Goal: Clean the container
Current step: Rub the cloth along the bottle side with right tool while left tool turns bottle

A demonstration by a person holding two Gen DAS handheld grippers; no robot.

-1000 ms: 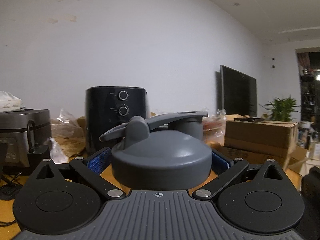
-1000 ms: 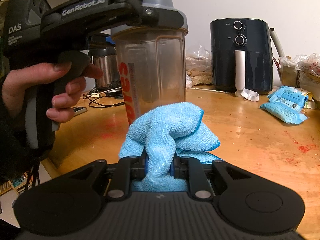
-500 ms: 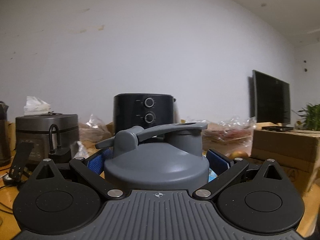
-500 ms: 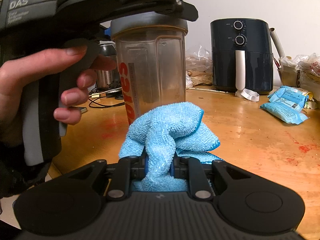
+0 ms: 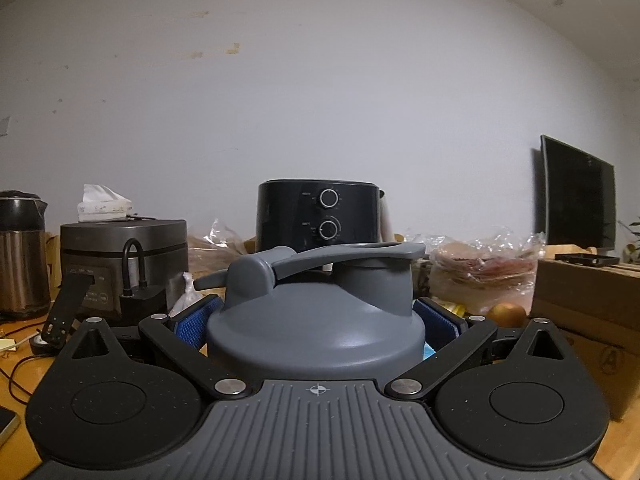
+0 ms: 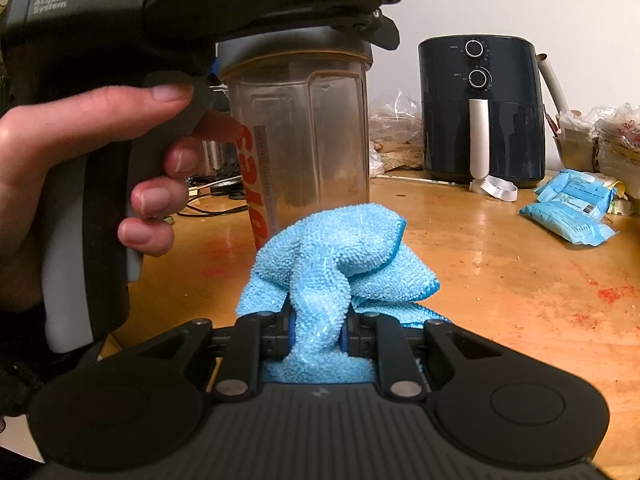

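Both clamped: left hand-held gripper (image 5: 316, 320) on lid (image 5: 316, 328), right hand-held gripper (image 6: 318, 330) loosening on cloth (image 6: 336, 264).

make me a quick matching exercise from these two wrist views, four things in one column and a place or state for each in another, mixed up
Things:
1. shaker lid
2. blue cloth
3. air fryer
4. blue snack packs

Places or states:
A. lying flat at the right of the wooden table
B. bunched up, pinched in the right tongs
C. standing at the back, by the wall
D. clasped on both sides by the left tongs

Pairs: 1-D, 2-B, 3-C, 4-A
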